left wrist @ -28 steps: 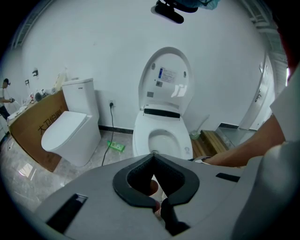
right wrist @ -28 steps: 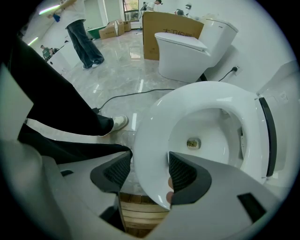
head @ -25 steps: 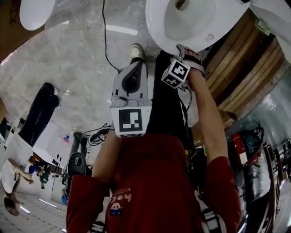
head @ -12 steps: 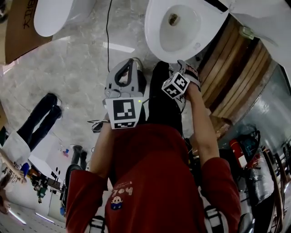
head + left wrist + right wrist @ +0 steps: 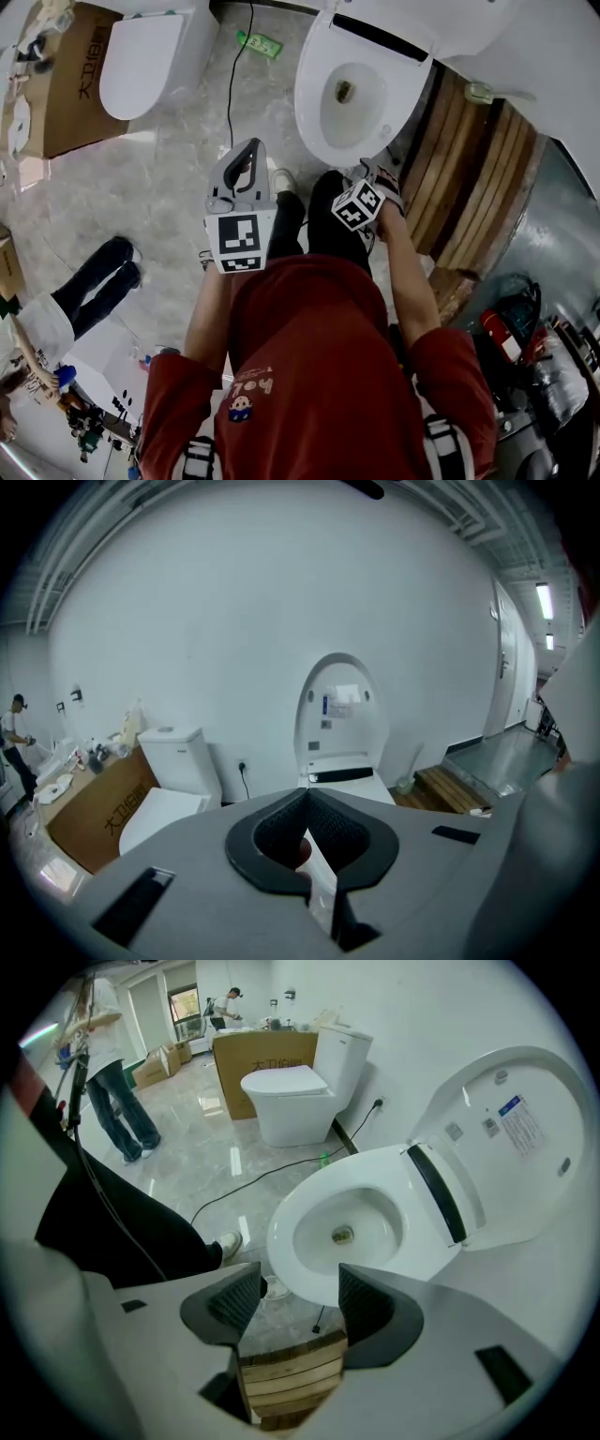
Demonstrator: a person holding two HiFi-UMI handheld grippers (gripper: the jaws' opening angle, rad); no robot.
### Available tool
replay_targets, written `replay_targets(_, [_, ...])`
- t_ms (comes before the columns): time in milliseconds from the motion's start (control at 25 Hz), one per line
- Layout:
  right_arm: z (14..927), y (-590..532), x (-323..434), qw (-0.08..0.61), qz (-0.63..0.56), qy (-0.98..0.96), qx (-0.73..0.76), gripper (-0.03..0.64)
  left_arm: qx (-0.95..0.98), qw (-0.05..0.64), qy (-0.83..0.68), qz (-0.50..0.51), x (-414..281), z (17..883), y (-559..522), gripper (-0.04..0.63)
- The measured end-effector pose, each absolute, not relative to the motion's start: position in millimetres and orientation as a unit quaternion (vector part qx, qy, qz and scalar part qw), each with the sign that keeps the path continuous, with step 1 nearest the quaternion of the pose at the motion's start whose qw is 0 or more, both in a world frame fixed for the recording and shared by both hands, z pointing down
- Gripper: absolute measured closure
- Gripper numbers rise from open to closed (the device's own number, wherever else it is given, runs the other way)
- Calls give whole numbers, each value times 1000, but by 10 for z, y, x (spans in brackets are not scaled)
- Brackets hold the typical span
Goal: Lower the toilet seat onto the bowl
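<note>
1. Toilet seat point(image 5: 511, 1138) stands raised behind the bowl point(image 5: 300, 1241), probably near upright.
2. Right gripper point(image 5: 300, 1290), jaws spread and empty, hangs before the rim; left gripper point(image 5: 307, 799) is pressed together.
3. Reach over the seat's top edge, tip it forward, lower it slowly.

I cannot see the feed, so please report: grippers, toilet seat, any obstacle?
Left gripper shut, empty. Right gripper open, empty, near the bowl front. Toilet seat raised, untouched. Nothing on the rim.
</note>
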State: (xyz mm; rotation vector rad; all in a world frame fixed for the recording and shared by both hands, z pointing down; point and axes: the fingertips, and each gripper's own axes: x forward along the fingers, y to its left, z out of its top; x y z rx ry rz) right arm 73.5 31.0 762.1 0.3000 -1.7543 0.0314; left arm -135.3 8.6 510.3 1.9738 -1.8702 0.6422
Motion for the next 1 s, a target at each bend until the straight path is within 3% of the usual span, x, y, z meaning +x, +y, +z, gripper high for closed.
replay_targets(520, [6409, -192, 779, 546, 21, -796, 261, 380, 718, 105, -665, 177, -1559, 4195, -234, 584])
replay_targets(1000, [4951, -399, 783, 350, 54, -855, 379, 380, 742, 66, -654, 134, -1401, 3705, -369, 583])
